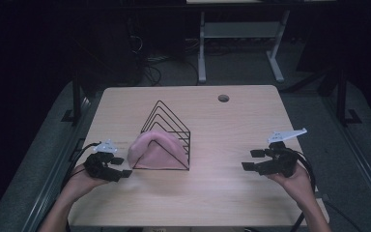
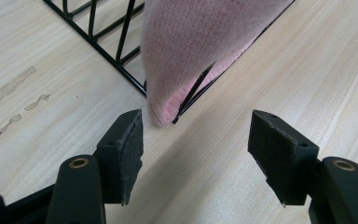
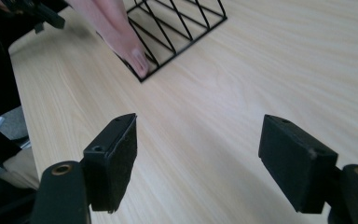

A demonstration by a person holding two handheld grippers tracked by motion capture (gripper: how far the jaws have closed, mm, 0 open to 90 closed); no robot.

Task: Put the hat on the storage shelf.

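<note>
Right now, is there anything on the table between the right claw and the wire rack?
No. In the high view, bare wooden table lies between the right claw and the wire rack; the right gripper view shows likewise.

One pink cloth (image 1: 154,147), one wire rack (image 1: 171,121)

A: How is the light around the table (image 1: 232,188)?

B: It falls from above onto the wood, which reads pale and evenly bright in the high view. Beyond the table's edges the room sinks into near black.

A: Any shadows?

B: Soft ones. In the left gripper view a dim shadow lies on the table under the pink cloth (image 2: 200,42), just beside the wire rack (image 2: 98,39).

A: Sharpness?

B: The high view is grainy and a bit soft. In the right gripper view the table's grain looks washed out, and the near black pads are slightly blurred.
</note>
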